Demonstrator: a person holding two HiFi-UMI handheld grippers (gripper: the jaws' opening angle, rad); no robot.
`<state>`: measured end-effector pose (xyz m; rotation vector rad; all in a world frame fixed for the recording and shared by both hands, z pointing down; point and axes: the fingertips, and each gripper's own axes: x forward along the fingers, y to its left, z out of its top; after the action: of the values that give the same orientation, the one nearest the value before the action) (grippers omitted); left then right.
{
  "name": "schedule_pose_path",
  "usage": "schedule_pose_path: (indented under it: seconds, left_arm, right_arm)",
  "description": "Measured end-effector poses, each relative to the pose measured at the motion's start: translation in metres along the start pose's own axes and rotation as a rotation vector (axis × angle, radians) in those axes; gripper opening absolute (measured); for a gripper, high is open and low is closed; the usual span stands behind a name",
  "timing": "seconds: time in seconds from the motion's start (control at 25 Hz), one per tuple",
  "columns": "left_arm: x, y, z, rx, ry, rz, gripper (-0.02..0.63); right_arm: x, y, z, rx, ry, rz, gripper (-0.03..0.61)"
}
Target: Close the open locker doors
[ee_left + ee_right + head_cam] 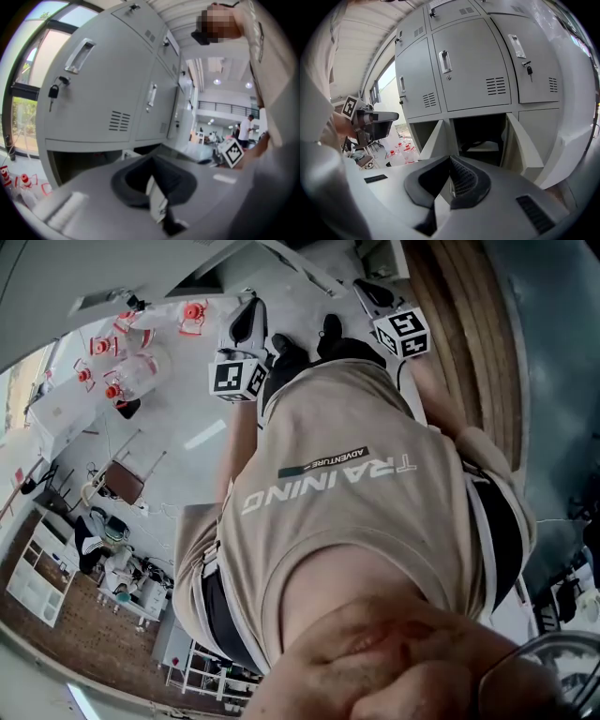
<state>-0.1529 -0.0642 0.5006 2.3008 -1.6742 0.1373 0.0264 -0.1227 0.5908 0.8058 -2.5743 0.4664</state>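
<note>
Our right gripper (450, 161) has its fingers (465, 180) pressed together, holding nothing. Our left gripper (152, 164) is also closed and empty. Ahead of the right gripper stands a bank of grey lockers (471, 70). In its lower row two doors stand open, the left door (435, 139) and the right door (519, 140). They flank a dark compartment (480, 133) beneath three shut doors. One key (53, 91) hangs from a lock. Red-capped bottles (131, 367) sit on the pale floor (300, 306), too blurred to count. Our beige T-shirt (356, 493) fills most of the head view, hiding the lockers there.
</note>
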Motion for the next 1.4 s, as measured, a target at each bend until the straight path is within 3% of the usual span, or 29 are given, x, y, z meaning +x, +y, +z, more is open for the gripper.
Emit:
schedule_pose_path:
  seconds: [0.32, 0.52, 1.08, 1.4]
  left_arm:
    - [-0.03, 0.018, -0.006, -0.015, -0.008, -0.029, 0.008]
    - [-0.047, 0.042, -0.015, -0.018, -0.014, 0.0, 0.008]
    - [-0.089, 0.079, -0.017, -0.067, -0.06, 0.09, 0.008]
    - [-0.124, 0.114, -0.016, -0.092, -0.075, 0.145, 0.008]
  right_arm:
    - [-0.002, 0.018, -0.01, 0.015, 0.028, -0.044, 0.014]
    - [0.005, 0.034, -0.015, 0.028, 0.035, -0.042, 0.014]
    - [0.046, 0.129, -0.009, -0.069, 0.093, 0.179, 0.014]
    - [0.074, 0.178, 0.006, -0.09, 0.109, 0.262, 0.014]
